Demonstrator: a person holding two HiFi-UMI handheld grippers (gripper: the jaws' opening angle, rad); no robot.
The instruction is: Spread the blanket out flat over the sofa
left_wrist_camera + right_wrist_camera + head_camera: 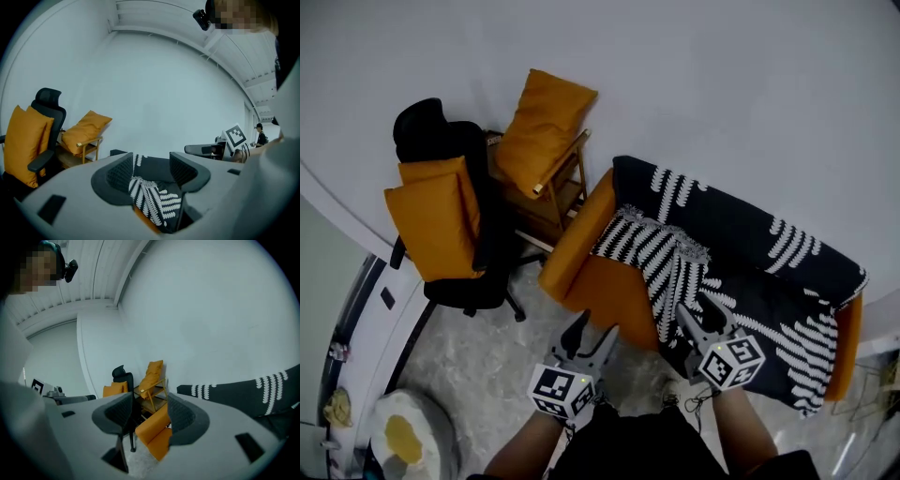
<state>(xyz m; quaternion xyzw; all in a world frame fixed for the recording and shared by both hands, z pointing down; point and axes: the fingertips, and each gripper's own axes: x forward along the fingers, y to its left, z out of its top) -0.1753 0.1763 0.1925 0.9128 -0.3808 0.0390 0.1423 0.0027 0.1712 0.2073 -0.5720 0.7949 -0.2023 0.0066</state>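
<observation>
An orange sofa (609,281) stands against the white wall. A black blanket with white leaf stripes (741,272) lies over its back and seat, with a bunched fold (661,248) near the left arm. My left gripper (590,335) hovers open in front of the sofa's left front, clear of the blanket, with nothing between its jaws. My right gripper (701,315) is open over the blanket's front edge, also empty. The left gripper view looks along its jaws at the blanket (154,197). In the right gripper view the sofa arm (152,427) shows between open jaws.
A black office chair (455,216) with orange cushions stands left of the sofa. A wooden chair (548,178) holding an orange pillow sits by the wall. A round white stool (408,436) is at the lower left. Marbled floor (487,366) lies in front of the sofa.
</observation>
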